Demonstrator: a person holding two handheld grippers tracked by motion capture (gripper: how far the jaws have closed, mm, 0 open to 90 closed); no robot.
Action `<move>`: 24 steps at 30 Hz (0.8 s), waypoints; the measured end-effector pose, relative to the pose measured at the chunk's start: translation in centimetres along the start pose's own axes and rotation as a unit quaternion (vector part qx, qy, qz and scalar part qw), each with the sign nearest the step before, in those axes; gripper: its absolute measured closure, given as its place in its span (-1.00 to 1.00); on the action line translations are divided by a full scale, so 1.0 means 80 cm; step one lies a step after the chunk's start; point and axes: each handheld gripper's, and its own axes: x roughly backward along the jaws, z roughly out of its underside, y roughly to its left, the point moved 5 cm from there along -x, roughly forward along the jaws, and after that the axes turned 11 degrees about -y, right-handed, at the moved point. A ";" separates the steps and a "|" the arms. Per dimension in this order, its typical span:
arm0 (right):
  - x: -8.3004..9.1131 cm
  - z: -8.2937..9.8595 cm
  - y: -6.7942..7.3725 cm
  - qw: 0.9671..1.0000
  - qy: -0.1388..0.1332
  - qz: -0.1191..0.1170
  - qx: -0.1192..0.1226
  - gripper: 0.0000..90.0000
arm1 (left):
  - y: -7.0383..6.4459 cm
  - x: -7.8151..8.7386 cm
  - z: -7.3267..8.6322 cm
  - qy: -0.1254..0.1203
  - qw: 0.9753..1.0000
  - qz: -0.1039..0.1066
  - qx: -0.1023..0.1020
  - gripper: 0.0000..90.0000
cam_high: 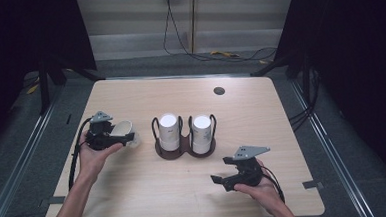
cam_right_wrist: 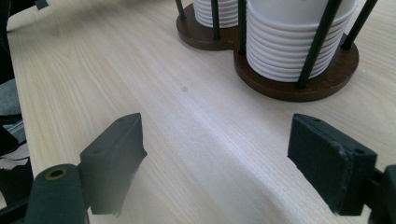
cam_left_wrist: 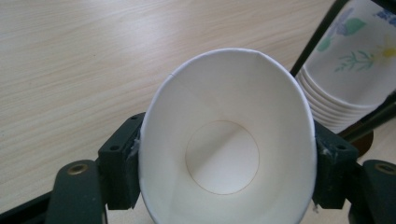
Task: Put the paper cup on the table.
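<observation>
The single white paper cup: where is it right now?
The white paper cup lies sideways in the left hand-held gripper, at the table's left, just left of the dark two-slot cup holder.

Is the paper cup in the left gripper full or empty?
Empty. The left gripper view looks straight into the paper cup, and its bare white bottom shows, with nothing inside. The left gripper squeezes it from both sides.

Cup (cam_left_wrist: pixel 224 154) between the left fingers (cam_left_wrist: pixel 119 168): matt white paper, smooth inside. Fingers: matt black plastic, pad edges scuffed. Table (cam_right_wrist: pixel 196 126): pale wood grain, satin finish. Holder base (cam_right_wrist: pixel 303 81) beyond the right fingers (cam_right_wrist: pixel 327 161): dark brown wood, thin black metal rods.
</observation>
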 end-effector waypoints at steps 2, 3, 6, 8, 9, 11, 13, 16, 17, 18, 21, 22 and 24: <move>0.000 0.000 0.000 1.000 0.000 0.000 0.001 -0.59 | 0.003 -0.004 0.001 0.005 1.000 -0.004 -0.004 -0.40; 0.000 0.000 0.000 1.000 0.000 -0.001 0.001 -0.59 | 0.005 -0.006 0.003 0.013 1.000 -0.004 -0.004 -0.40; 0.000 0.000 0.000 1.000 0.001 -0.002 0.000 -0.58 | 0.011 -0.012 0.009 0.028 0.999 -0.016 0.000 -0.40; 0.001 0.000 0.000 1.000 0.000 -0.002 0.001 -0.58 | 0.013 -0.014 0.011 0.031 0.999 -0.019 0.001 -0.41; 0.001 0.000 0.000 1.000 0.000 -0.002 0.000 -0.58 | 0.013 -0.015 0.011 0.029 0.999 -0.017 0.002 -0.42; 0.001 0.000 0.000 1.000 0.000 -0.002 0.001 -0.58 | 0.012 -0.017 0.011 0.028 0.999 -0.018 0.000 -0.43; 0.000 0.000 0.001 1.000 0.000 -0.002 0.001 -0.58 | 0.011 -0.018 0.010 0.040 0.999 -0.015 -0.013 -0.47; 0.000 0.000 0.001 1.000 0.000 -0.002 0.002 -0.58 | 0.008 -0.021 0.009 0.050 0.998 -0.011 -0.022 -0.51; 0.000 0.000 0.001 1.000 0.000 -0.002 0.001 -0.58 | 0.007 -0.022 0.008 0.052 0.998 -0.011 -0.025 -0.51; 0.000 0.000 0.001 1.000 0.000 -0.002 0.001 -0.58 | 0.006 -0.024 0.008 0.053 0.998 -0.007 -0.027 -0.53; 0.001 0.000 0.001 1.000 0.000 -0.003 0.001 -0.58 | 0.003 -0.027 0.009 0.054 0.998 -0.003 -0.023 -0.54; 0.001 0.000 0.001 1.000 0.000 -0.002 0.001 -0.58 | 0.002 -0.028 0.009 0.055 0.998 -0.004 -0.022 -0.55; 0.001 0.000 0.001 1.000 0.000 -0.003 0.001 -0.58 | 0.001 -0.029 0.010 0.059 0.998 -0.001 -0.024 -0.59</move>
